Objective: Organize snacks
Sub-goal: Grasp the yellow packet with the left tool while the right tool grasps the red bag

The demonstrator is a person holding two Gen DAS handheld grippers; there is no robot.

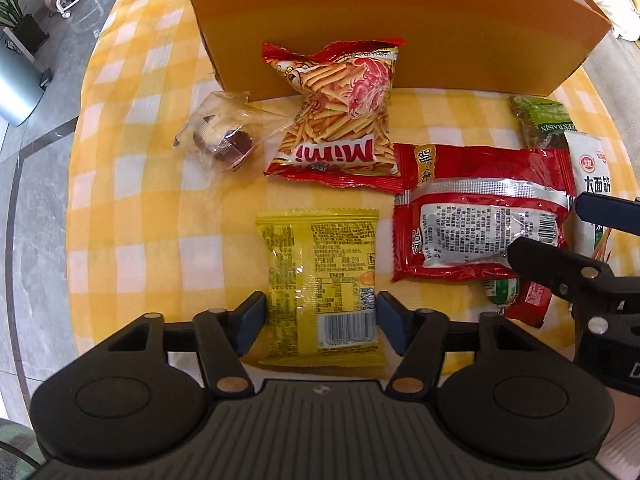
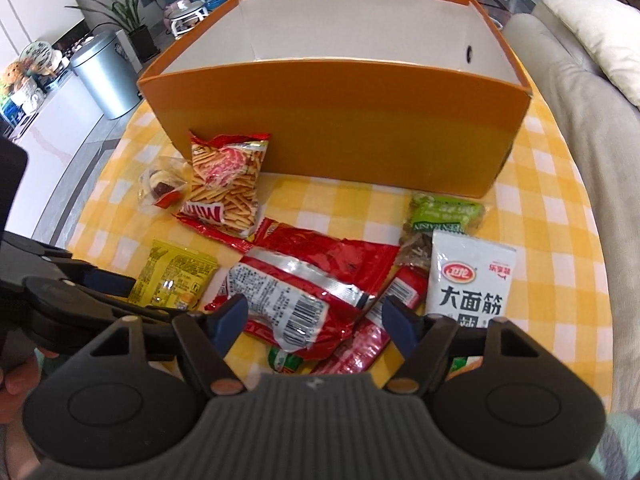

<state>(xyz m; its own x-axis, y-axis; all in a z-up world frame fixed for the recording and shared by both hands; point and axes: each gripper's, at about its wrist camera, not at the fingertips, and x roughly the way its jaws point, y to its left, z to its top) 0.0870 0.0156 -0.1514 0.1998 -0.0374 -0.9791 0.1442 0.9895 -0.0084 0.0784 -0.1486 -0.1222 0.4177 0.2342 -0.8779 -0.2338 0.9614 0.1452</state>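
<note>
An orange cardboard box stands open at the back of the table; its white inside shows no snacks. Snack packets lie in front of it. A yellow packet lies between the jaws of my left gripper, whose pads sit at its two side edges; whether they press it is unclear. My right gripper is open just above a large red packet. The red packet also shows in the left wrist view. A Mimi stick-snack bag leans against the box.
A clear-wrapped cake lies left of the Mimi bag. A green raisin packet, a white packet and small red and green packets lie at the right. The round table has a yellow checked cloth. A sofa stands at the right.
</note>
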